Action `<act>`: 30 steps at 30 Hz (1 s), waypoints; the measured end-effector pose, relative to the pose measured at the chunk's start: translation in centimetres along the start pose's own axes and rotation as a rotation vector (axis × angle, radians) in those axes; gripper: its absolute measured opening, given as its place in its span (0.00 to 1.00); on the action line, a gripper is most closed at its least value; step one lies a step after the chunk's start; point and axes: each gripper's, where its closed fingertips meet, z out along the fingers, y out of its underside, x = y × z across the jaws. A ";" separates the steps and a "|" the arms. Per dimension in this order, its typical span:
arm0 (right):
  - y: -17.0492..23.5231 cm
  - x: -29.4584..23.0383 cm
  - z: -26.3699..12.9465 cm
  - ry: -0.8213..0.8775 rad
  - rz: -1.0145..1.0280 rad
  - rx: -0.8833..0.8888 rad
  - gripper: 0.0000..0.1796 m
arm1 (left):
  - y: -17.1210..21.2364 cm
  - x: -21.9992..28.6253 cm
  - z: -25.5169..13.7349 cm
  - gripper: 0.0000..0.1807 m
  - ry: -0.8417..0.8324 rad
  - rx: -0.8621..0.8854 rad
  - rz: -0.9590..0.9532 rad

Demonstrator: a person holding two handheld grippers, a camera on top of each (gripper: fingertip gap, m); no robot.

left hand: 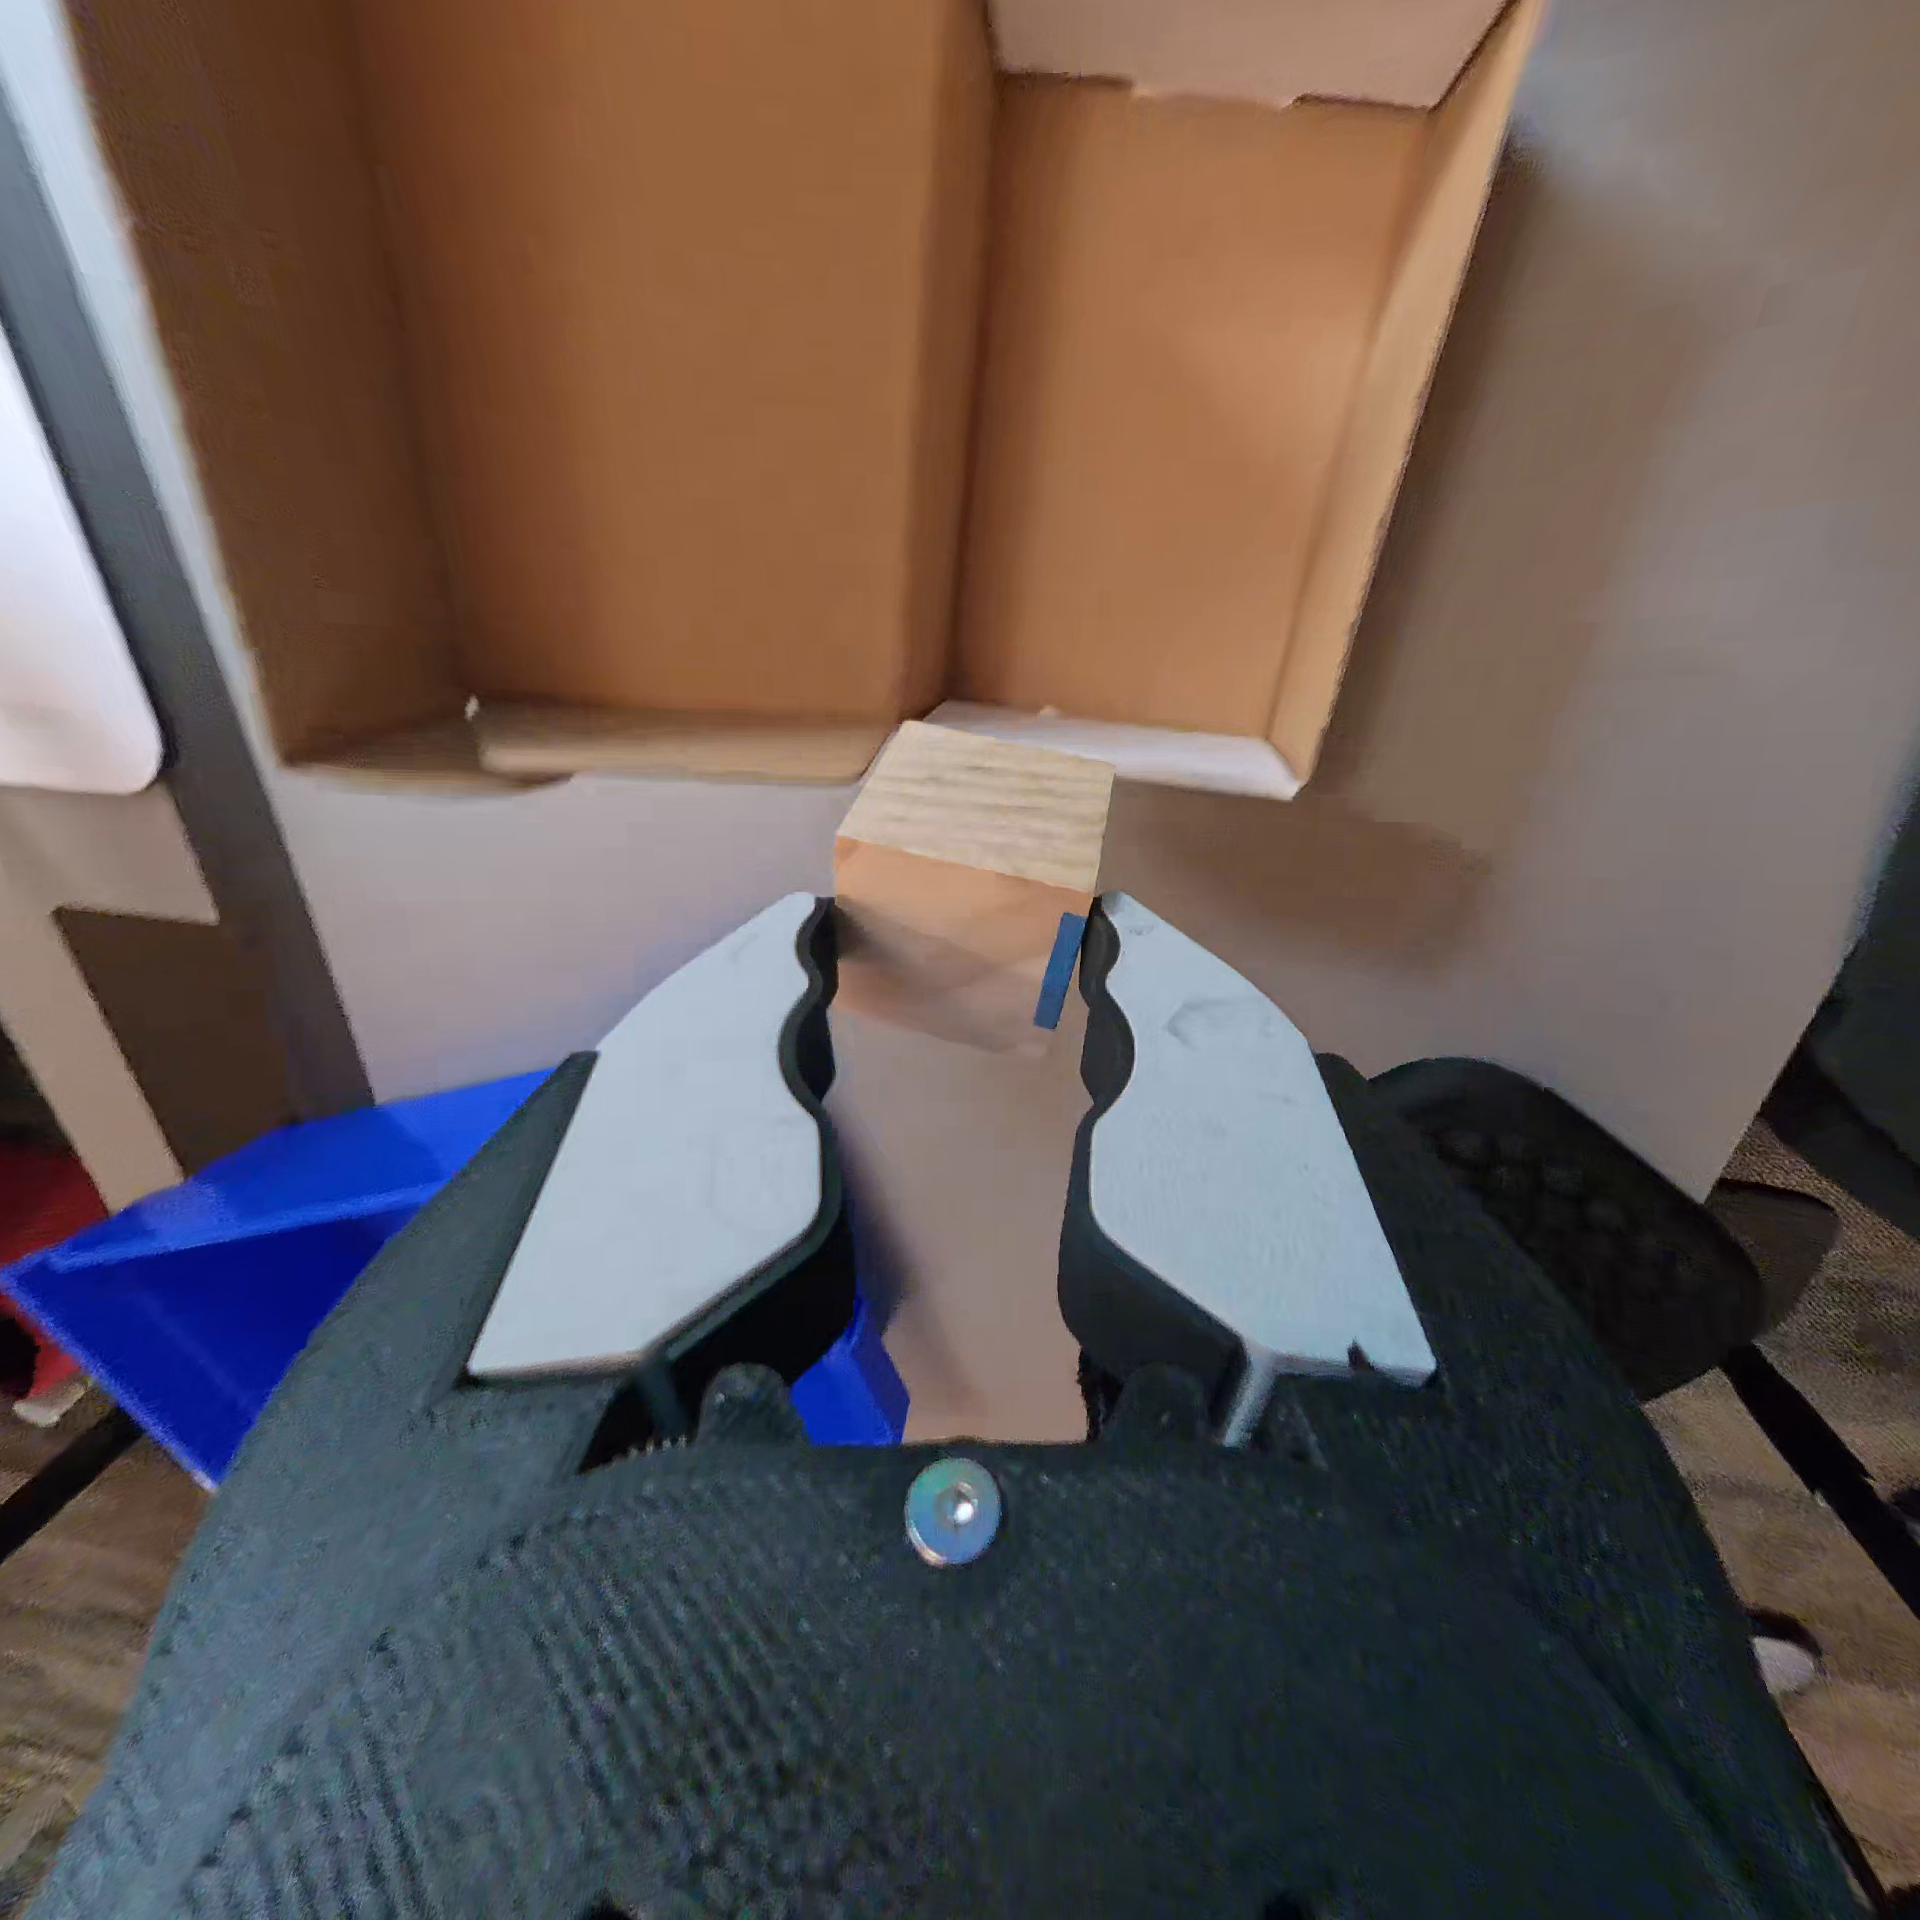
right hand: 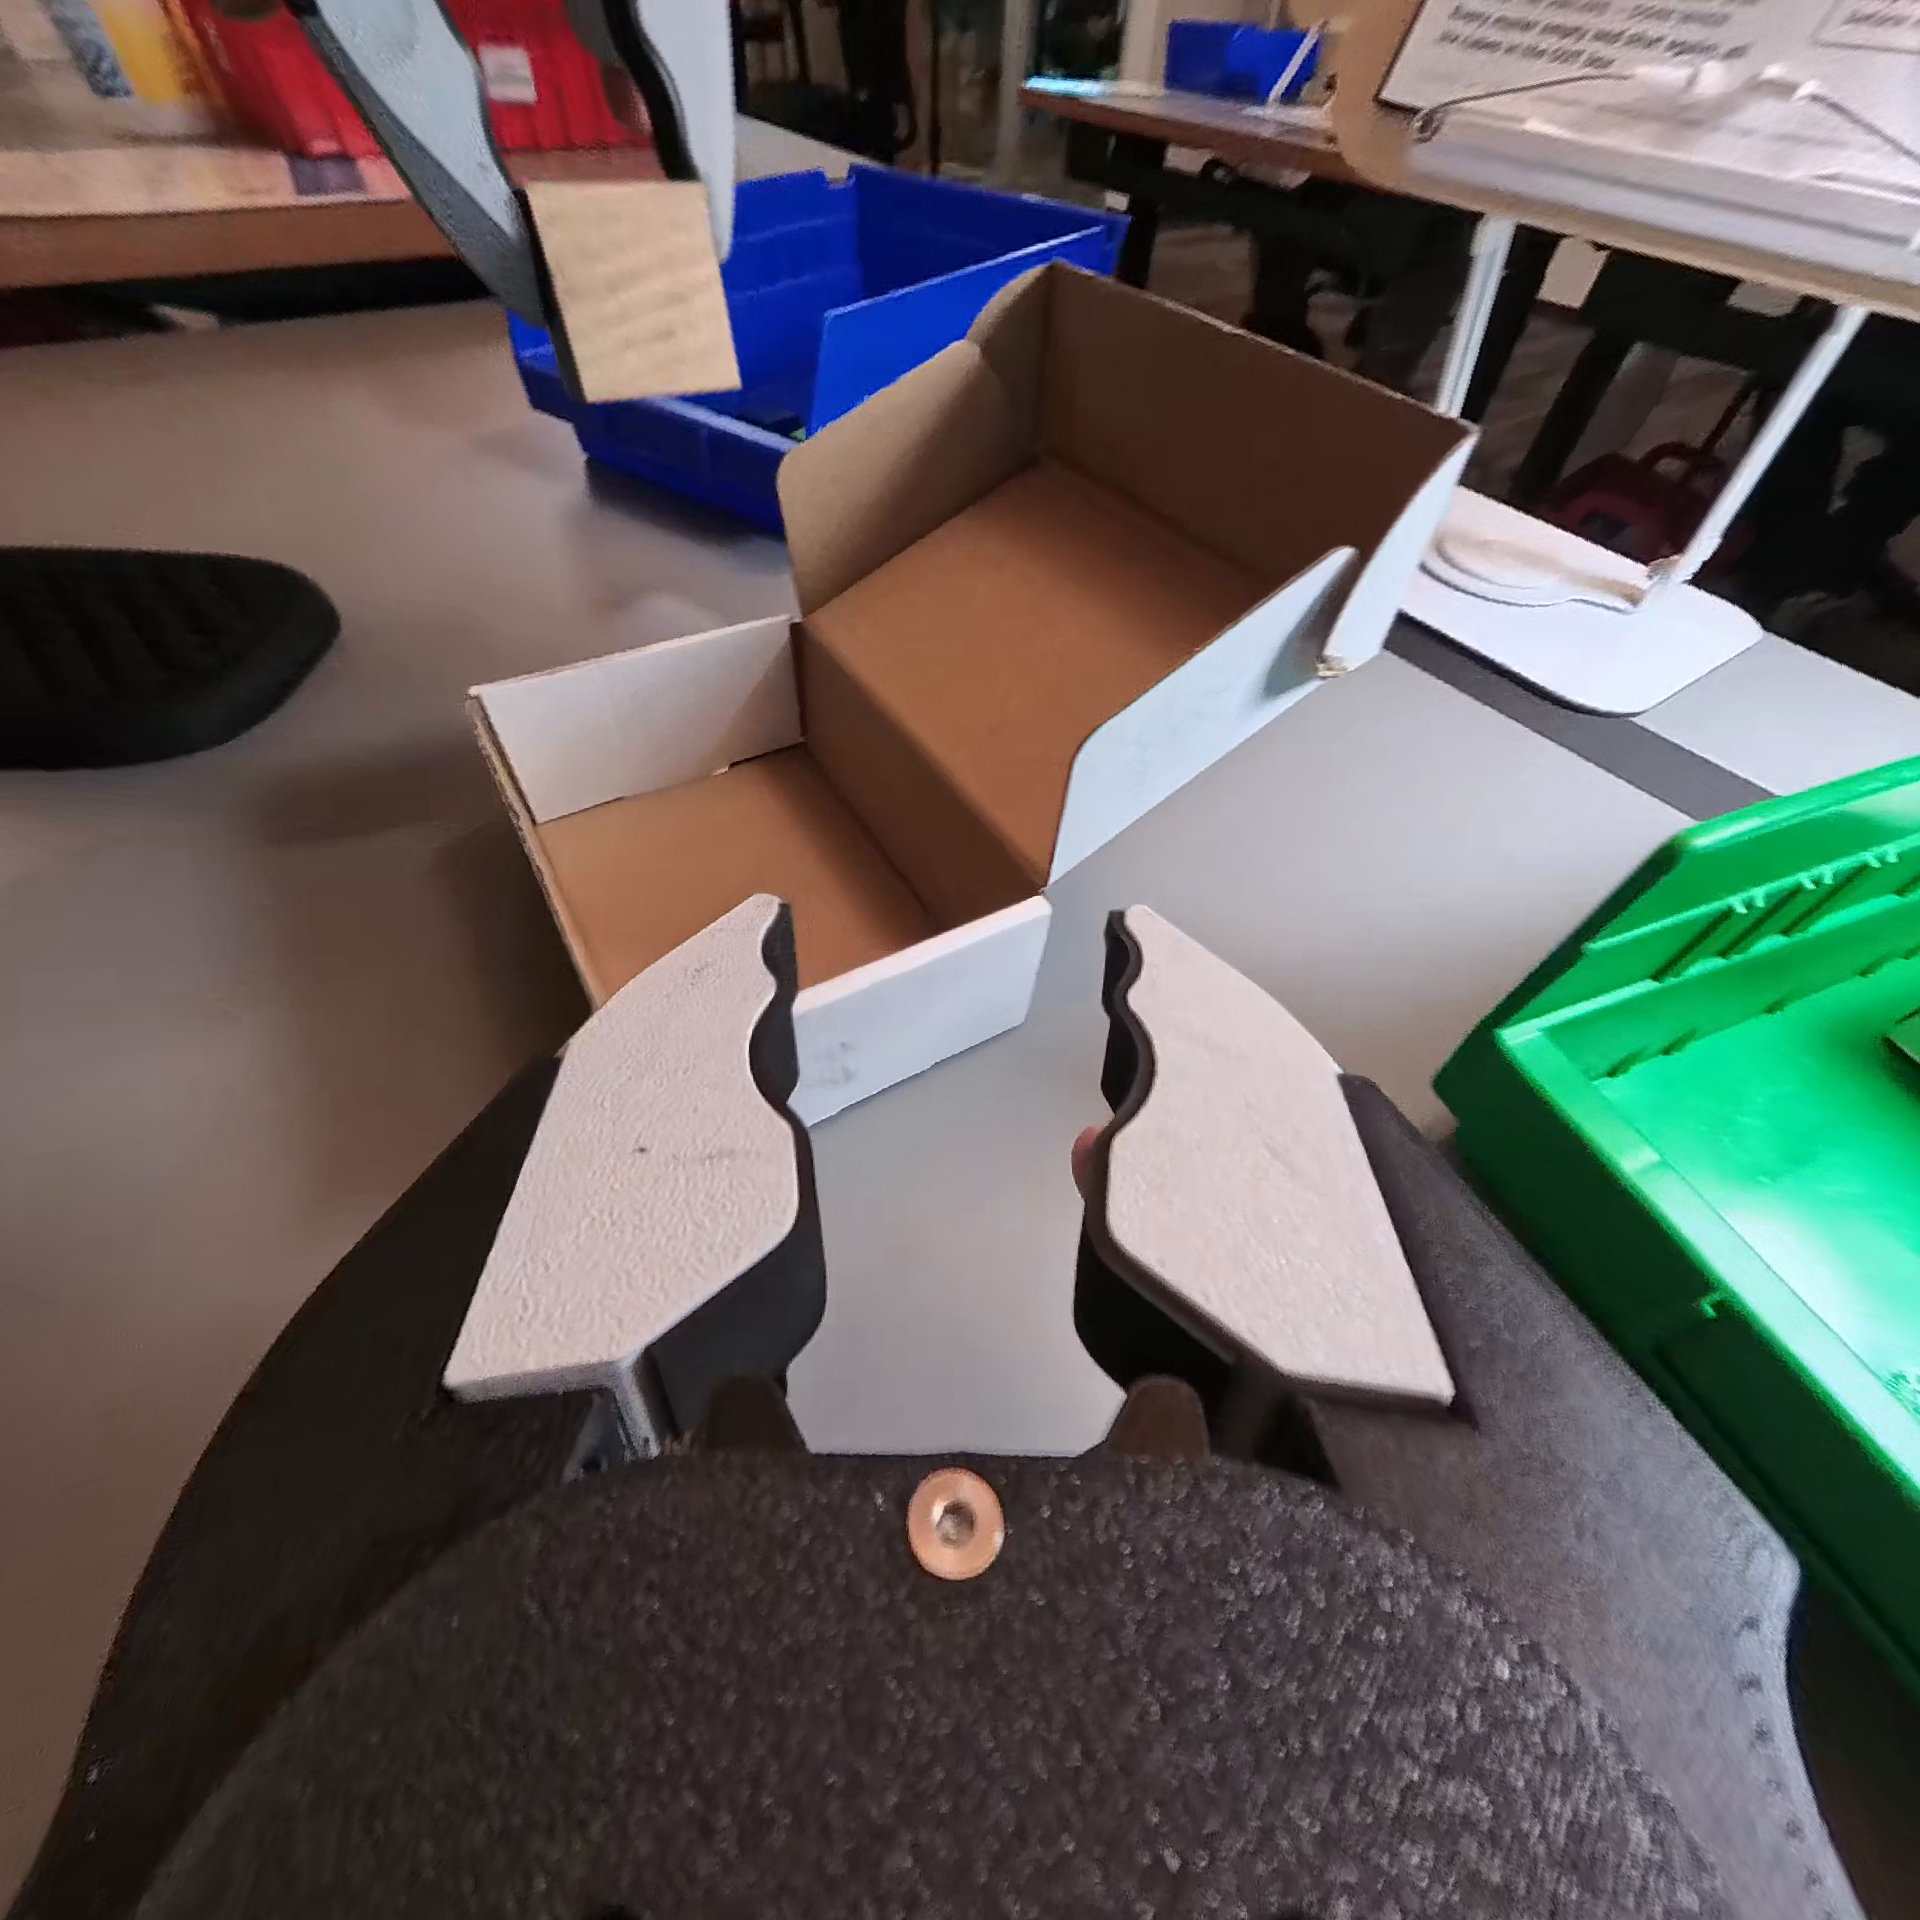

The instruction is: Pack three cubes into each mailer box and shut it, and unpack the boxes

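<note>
My left gripper (left hand: 958,935) is shut on a wooden cube (left hand: 971,831) and holds it in the air just in front of the open mailer box (left hand: 665,416). The box is white outside and brown inside, and no cubes show in it. In the right wrist view the box (right hand: 914,727) lies open on the grey table with its lid (right hand: 1195,436) tilted back. There the left gripper (right hand: 613,208) hangs at the upper left with the cube (right hand: 634,291) in it, above and left of the box. My right gripper (right hand: 951,997) is open and empty, close to the box's near corner.
A blue bin (right hand: 883,301) stands behind the box; it also shows in the left wrist view (left hand: 270,1236). A green bin (right hand: 1714,1143) stands at the right. A black chair back (right hand: 135,655) sits by the table's left edge. A white stand base (right hand: 1579,623) lies beyond the box. About 20 cm separates my left fingertips from my right.
</note>
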 end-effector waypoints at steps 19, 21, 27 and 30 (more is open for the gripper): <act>1.3 -1.2 0.4 -0.042 -0.038 -0.094 0.35 | -2.9 3.8 11.1 0.25 0.065 -0.178 0.033; 1.4 -1.1 0.4 -0.042 -0.036 -0.095 0.34 | -2.9 3.7 11.1 0.25 0.050 -0.186 0.037; 1.5 -1.1 0.5 -0.042 -0.039 -0.102 0.34 | -2.8 3.5 11.2 0.25 0.020 -0.196 0.042; 1.5 -1.1 0.4 -0.041 -0.036 -0.101 0.34 | -2.5 3.4 11.2 0.25 0.012 -0.198 0.033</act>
